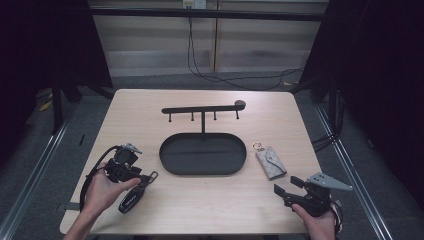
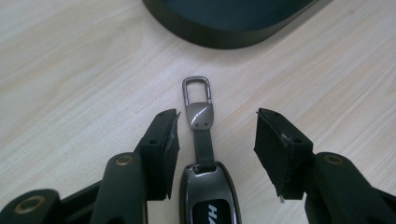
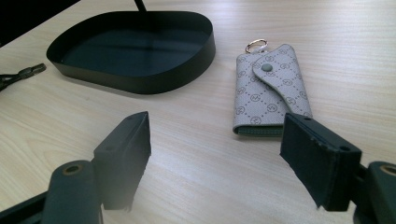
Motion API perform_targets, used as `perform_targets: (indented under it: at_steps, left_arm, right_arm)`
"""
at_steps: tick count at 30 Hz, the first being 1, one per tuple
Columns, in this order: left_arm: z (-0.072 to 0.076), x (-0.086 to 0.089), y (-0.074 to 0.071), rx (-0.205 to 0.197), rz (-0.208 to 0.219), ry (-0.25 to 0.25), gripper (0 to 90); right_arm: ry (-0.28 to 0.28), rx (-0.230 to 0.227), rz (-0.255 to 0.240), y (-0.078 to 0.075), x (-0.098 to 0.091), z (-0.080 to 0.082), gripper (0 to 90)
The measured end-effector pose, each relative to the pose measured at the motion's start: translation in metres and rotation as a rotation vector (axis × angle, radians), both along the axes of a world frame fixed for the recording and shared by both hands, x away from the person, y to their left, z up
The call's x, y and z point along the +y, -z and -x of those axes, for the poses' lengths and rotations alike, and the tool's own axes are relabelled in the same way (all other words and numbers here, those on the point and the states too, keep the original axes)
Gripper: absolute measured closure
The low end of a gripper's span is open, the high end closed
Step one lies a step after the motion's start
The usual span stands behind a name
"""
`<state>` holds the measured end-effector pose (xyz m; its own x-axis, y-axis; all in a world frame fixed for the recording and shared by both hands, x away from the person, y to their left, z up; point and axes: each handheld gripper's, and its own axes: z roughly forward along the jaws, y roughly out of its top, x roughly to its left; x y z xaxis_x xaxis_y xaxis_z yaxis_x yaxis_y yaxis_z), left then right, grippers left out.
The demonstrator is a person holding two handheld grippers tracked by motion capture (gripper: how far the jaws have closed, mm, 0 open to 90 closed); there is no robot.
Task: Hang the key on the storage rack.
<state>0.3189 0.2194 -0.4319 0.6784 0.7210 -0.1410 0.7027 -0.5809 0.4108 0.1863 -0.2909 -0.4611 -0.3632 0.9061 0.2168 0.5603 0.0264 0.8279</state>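
Two items remained unhung: key fob (image 2: 208,186) lay on the surface between your released left tongs (image 2: 217,135); key pouch (image 3: 271,91) lay ahead of released right tongs (image 3: 217,154); hook stand (image 1: 202,110) bare.

- Wooden table (image 1: 150,107): light, pale grain, rounded corners.
- Black oval tray (image 1: 165,162): centre of the table, low upright wall.
- Hook rack (image 1: 200,108): a black bar on a thin post rising from the tray's far edge, four short pegs beneath, a round knob at its right end.
- Black cables (image 1: 220,77): on the grey floor beyond the table's far edge.
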Motion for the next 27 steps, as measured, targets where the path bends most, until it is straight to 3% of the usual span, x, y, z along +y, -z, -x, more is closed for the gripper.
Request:
perform_targets:
  at_steps: [6,9,17,27]
  left_arm:
    - [-0.013,-0.009,0.002,0.051,-0.041,0.031,54.9]
    - [-0.018,-0.016,0.003,0.066,-0.073,0.036,55.4]
    - [-0.026,-0.022,0.004,0.093,-0.112,0.061,58.5]
    - [-0.036,-0.029,0.017,0.164,-0.171,0.074,60.9]
  right_arm:
    - [0.001,0.005,0.001,0.000,0.000,-0.001,24.4]
    - [0.001,0.003,0.003,0.000,0.000,-0.001,24.4]
    - [0.002,0.006,0.002,0.001,0.000,-0.001,24.4]
    - [0.003,0.007,0.005,0.001,0.000,-0.001,24.3]
